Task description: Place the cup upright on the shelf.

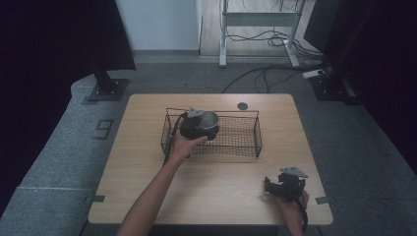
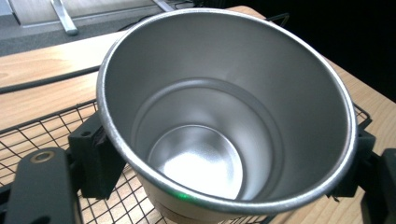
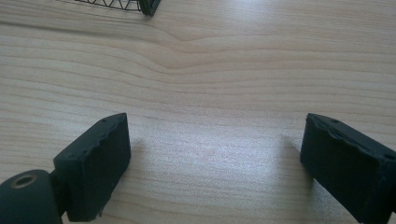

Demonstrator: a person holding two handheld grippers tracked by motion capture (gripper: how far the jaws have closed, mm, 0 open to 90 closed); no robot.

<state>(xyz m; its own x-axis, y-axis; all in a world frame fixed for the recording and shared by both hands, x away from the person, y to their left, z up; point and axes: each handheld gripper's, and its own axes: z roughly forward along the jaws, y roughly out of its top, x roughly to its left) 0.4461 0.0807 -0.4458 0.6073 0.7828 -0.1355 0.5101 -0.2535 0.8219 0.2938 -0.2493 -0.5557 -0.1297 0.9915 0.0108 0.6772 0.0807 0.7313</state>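
Observation:
A steel cup [image 1: 210,119] stands upright and empty over the left end of a black wire basket [image 1: 246,140] in the high view. My left gripper [image 1: 196,126] is shut on the steel cup [image 2: 224,116], one black jaw on each side of its wall. Whether the cup rests on the basket floor or hangs above it I cannot tell. My right gripper [image 1: 275,186] sits low near the table's front right, open, with bare wood between its fingers [image 3: 95,158]. A corner of the wire basket [image 3: 140,5] shows at the top of the right gripper view.
The wooden table [image 1: 147,162] has free room in front of the basket and on both sides. A round dark cable port [image 1: 242,105] lies near the far edge. Beyond the table are cables on the floor, a desk frame and dark stands.

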